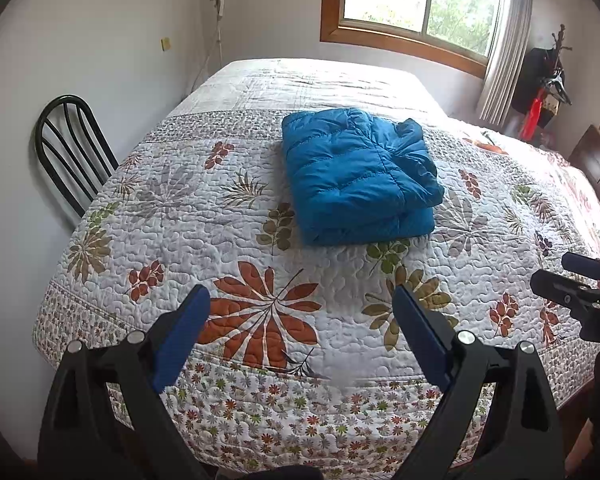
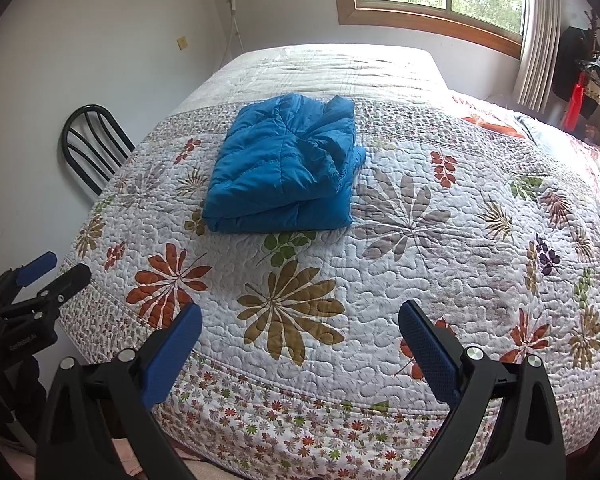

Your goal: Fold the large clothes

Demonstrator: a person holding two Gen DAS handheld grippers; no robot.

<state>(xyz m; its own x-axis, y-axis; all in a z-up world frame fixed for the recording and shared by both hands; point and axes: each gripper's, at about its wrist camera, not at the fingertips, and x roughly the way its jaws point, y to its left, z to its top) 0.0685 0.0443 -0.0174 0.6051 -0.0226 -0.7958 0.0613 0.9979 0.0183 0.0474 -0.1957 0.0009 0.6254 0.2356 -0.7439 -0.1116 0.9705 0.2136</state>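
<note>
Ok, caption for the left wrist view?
Both grippers open, back from the folded blue jacket on the quilt.

chair [image 1: 70, 148] seat hidden behind quilt [image 1: 220, 240], jacket [image 1: 360, 176] underlayers covered by top fold, right gripper [image 1: 588, 292] cut by frame edge, dark hanging items [image 1: 548, 80] on far wall too small to identify

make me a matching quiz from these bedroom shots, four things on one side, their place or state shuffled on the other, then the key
Things:
1. blue jacket
2. black chair
3. left hand-held gripper
4. curtain

Place or state:
A. stands beside the bed, against the wall
B. hangs at the window's right edge
C. folded, lying on the quilt
D. open, holding nothing

Pairs: 1-C, 2-A, 3-D, 4-B
</note>
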